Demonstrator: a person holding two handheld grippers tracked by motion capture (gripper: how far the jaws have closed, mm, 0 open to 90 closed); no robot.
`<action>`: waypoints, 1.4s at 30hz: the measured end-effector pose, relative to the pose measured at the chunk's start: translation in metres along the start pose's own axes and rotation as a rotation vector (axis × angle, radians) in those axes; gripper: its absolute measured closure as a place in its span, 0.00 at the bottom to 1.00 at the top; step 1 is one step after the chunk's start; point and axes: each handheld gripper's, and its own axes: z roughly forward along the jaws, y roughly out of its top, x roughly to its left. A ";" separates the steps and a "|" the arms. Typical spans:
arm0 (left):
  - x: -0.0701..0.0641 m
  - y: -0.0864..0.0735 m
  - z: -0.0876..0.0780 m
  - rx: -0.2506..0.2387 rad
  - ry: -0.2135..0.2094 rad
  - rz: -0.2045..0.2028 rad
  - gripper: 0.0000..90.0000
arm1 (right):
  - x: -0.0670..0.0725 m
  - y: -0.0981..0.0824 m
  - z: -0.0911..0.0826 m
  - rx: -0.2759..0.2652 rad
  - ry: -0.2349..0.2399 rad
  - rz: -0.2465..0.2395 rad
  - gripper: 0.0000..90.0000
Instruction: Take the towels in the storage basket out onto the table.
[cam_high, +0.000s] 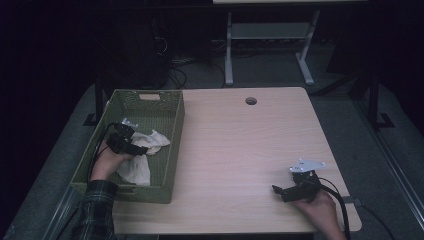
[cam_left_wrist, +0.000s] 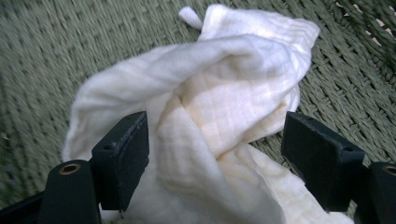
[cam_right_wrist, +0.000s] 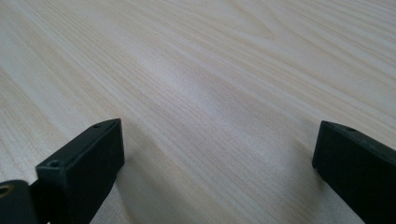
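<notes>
A crumpled white cloth (cam_high: 150, 142) lies on the floor of a green woven basket (cam_high: 177, 125) at the table's left side. My left gripper (cam_high: 139, 148) reaches down into the basket over it. In the left gripper view the cloth (cam_left_wrist: 219, 93) bulges up between the jaws of the left gripper (cam_left_wrist: 215, 140). The left jaw just touches a fold, the right jaw stands apart from it, and the gripper is open. My right gripper (cam_high: 276, 190) rests low near the table's front right. Its jaws are wide apart around bare wood (cam_right_wrist: 215, 93), so the right gripper (cam_right_wrist: 217, 144) is open and holds nothing.
The light wooden table (cam_high: 240, 140) has a round cable hole (cam_high: 251, 101) near its far edge. The basket's walls surround my left gripper closely. Behind the table a white desk frame (cam_high: 229, 50) stands on a dark floor with cables.
</notes>
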 end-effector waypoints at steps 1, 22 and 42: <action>0.000 0.000 0.000 0.000 0.000 0.000 0.26 | 0.000 0.000 0.000 0.000 0.000 0.000 0.02; -0.005 -0.001 0.007 0.141 0.009 -0.035 0.73 | 0.000 0.000 0.000 0.000 -0.003 0.005 0.02; -0.006 0.003 -0.044 -0.235 -0.050 -0.070 0.81 | 0.000 0.001 0.001 0.001 -0.006 0.008 0.02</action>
